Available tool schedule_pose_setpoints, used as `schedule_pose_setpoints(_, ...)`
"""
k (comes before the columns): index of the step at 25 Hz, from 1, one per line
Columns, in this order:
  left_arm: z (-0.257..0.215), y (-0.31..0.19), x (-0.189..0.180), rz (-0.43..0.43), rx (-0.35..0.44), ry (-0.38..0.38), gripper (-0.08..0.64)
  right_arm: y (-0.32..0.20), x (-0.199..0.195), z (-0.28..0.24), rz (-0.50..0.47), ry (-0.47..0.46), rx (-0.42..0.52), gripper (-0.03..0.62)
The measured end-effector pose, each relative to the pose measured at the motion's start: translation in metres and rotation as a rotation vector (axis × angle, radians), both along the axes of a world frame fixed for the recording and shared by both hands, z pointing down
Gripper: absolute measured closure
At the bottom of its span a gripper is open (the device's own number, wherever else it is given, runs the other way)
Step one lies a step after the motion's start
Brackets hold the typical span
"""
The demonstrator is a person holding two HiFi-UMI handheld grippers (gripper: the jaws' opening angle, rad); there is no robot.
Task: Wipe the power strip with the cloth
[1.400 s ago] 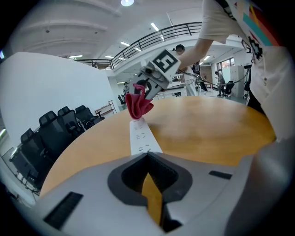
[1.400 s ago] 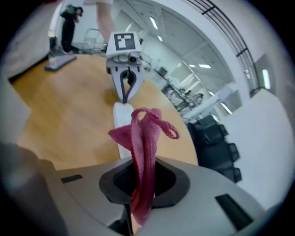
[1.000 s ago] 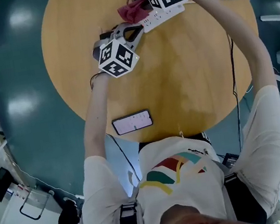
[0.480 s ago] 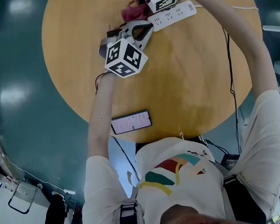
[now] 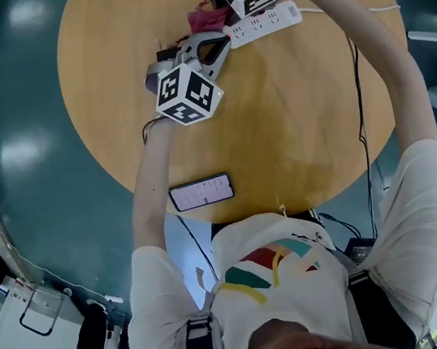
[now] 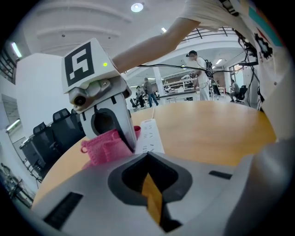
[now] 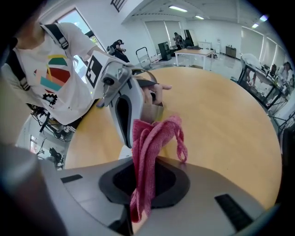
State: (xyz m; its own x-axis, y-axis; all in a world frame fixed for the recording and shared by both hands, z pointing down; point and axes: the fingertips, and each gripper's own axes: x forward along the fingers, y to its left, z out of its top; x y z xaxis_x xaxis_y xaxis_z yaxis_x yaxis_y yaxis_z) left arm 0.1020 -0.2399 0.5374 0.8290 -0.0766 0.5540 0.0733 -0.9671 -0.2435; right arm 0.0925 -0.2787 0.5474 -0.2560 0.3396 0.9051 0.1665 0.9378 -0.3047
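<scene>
On the round wooden table (image 5: 293, 125) lies a white power strip (image 5: 264, 22), far side. My right gripper (image 5: 218, 5) is shut on a pink cloth (image 5: 207, 20), which hangs against the strip's left end. In the right gripper view the cloth (image 7: 152, 138) rises out of the closed jaws. My left gripper (image 5: 221, 46) is shut with nothing in it, and its tip sits at the strip's near end (image 6: 150, 133). The left gripper view also shows the cloth (image 6: 106, 146) beside the right gripper's fingers (image 6: 117, 124).
A phone (image 5: 201, 192) with a lit screen lies near the table's front edge. Black cables (image 5: 360, 106) run along my right arm. Around the table is teal floor (image 5: 27, 159). People, desks and chairs stand far off in the room.
The right gripper with the cloth has shifted slightly left over the strip's end. The left gripper has stayed at the strip's near end.
</scene>
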Motion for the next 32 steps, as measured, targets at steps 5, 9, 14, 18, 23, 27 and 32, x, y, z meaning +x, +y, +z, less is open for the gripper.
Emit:
schedule_pose_setpoints(5, 0.004, -0.003, -0.002, -0.013, 0.003, -0.005, 0.517, 0.003, 0.054, 0.008, -0.001, 0.115, 0.031, 0.553)
schedule_pose_setpoints(9, 0.000, -0.002, 0.000, -0.026, 0.005, -0.005, 0.517, 0.010, 0.108, 0.006, 0.090, 0.155, 0.045, 0.553)
schedule_pose_setpoints(14, -0.003, -0.012, 0.004, -0.026, 0.010, -0.011, 0.518, 0.015, 0.148, 0.005, 0.208, 0.132, 0.044, 0.554)
schedule_pose_setpoints(18, -0.004, -0.018, 0.001, -0.034, 0.014, -0.030, 0.518, 0.018, 0.153, 0.003, 0.220, 0.119, 0.060, 0.553)
schedule_pose_setpoints(23, 0.004, -0.020, 0.003, -0.045, 0.014, -0.048, 0.518, 0.020, 0.170, 0.009, 0.233, 0.137, 0.092, 0.553)
schedule_pose_setpoints(27, -0.008, -0.025, 0.002, -0.163, 0.032, 0.033, 0.518, 0.002, 0.170, -0.022, 0.388, 0.098, 0.273, 0.554)
schedule_pose_setpoints(32, -0.071, -0.031, -0.002, -0.361, 0.017, 0.254, 0.517, -0.006, 0.151, -0.087, 0.693, -0.094, 0.577, 0.554)
